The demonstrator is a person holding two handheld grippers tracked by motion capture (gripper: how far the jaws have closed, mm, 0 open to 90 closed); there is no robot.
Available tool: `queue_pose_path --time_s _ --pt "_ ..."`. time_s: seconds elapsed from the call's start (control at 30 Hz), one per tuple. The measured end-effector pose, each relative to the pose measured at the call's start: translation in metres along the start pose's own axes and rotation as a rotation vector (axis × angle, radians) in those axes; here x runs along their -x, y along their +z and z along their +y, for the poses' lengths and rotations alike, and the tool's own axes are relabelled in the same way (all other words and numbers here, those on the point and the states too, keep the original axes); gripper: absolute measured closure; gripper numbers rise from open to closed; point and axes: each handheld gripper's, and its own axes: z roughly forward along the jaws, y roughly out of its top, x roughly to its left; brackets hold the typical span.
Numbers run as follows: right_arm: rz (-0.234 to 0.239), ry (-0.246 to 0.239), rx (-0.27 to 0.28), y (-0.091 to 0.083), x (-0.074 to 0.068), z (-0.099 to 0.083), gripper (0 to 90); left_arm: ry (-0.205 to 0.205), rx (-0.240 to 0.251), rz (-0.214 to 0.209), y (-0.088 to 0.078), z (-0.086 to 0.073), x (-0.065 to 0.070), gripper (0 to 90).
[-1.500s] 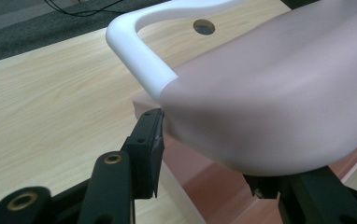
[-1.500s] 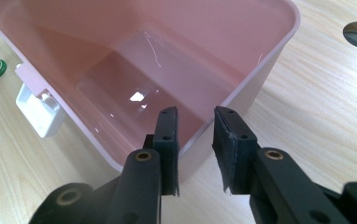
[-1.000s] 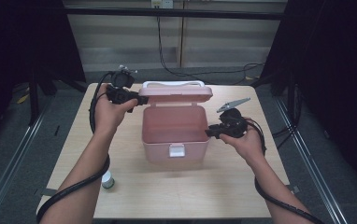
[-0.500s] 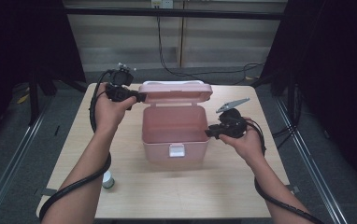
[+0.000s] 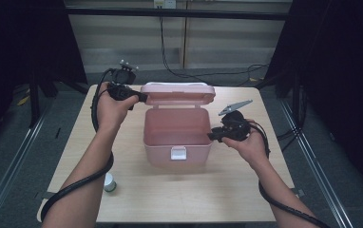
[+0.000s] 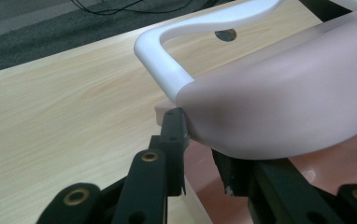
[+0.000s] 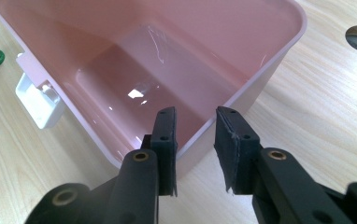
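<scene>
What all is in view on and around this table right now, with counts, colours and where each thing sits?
storage box: one, pink, middle of the table, open and empty inside.
lid: one, pink with a white handle, swung up at the box's far edge.
latch: one, white, on the box's near wall.
small bottle: one, white with a green label, near left part of the table.
table: one, light wood, with a round hole near the far right corner.
cables: several, black, on the grey floor beyond the table.
left tool: one, black, jaws closing on the lid's left edge.
right tool: one, black, jaws straddling the box's right wall.
forearms: two, coming in from the near edge.
</scene>
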Motion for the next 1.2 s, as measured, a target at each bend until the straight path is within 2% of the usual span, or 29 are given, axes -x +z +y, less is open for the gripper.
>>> queue_pose_path --time_s 0.3,0.7,0.8,0.93,1.07,1.2 --pt "0.004 0.0 0.003 0.0 -0.001 -0.001 69.1 -0.023 -0.022 0.007 -0.001 0.004 0.0 75.5" --pt "0.015 -0.012 0.001 -0.003 0.0 0.001 70.3 -0.03 -0.054 0.023 -0.001 0.009 0.001 76.5" --pt "0.011 -0.03 0.004 -0.002 -0.001 0.001 70.8 -0.039 -0.056 0.022 -0.001 0.011 0.001 76.5" --pt "0.008 -0.045 -0.006 -0.003 -0.003 0.003 75.5 -0.047 -0.062 0.028 -0.001 0.013 0.001 76.9" --pt "0.017 -0.054 0.009 -0.007 -0.003 0.005 82.7 -0.053 -0.068 0.035 0.0 0.014 0.002 76.9" --pt "0.038 -0.057 -0.003 -0.007 -0.004 0.005 88.3 -0.061 -0.071 0.034 0.0 0.014 0.002 77.2"
